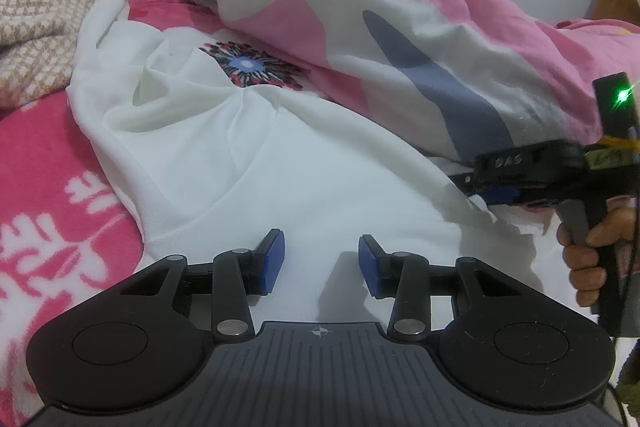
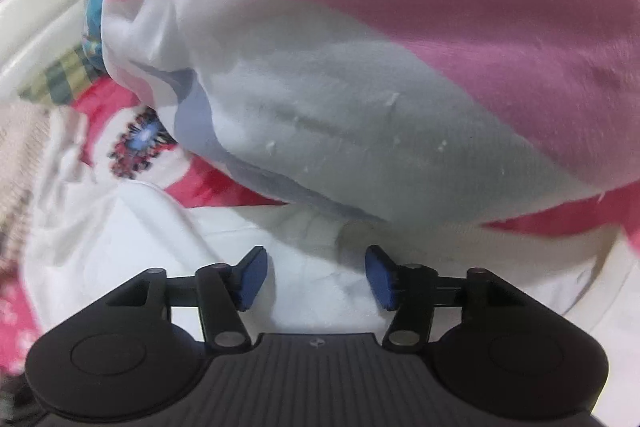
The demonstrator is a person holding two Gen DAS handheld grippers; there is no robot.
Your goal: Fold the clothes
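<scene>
White shirt with red-blue-black burst print, pink-white-grey duvet, pink white-flowered blanket

White shirt: far right part hidden under the pink and grey quilt; near edge hidden behind the left tool. Right tool: tips indistinct in the left view. Right view: flower print blurred. Knitted cloth: cut by the left edge.

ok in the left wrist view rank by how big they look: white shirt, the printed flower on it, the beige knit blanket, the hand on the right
1. white shirt, by far the largest
2. beige knit blanket, partly cut off by the frame edge
3. printed flower and hand: they look alike, and the hand is nearer, so unranked
</scene>
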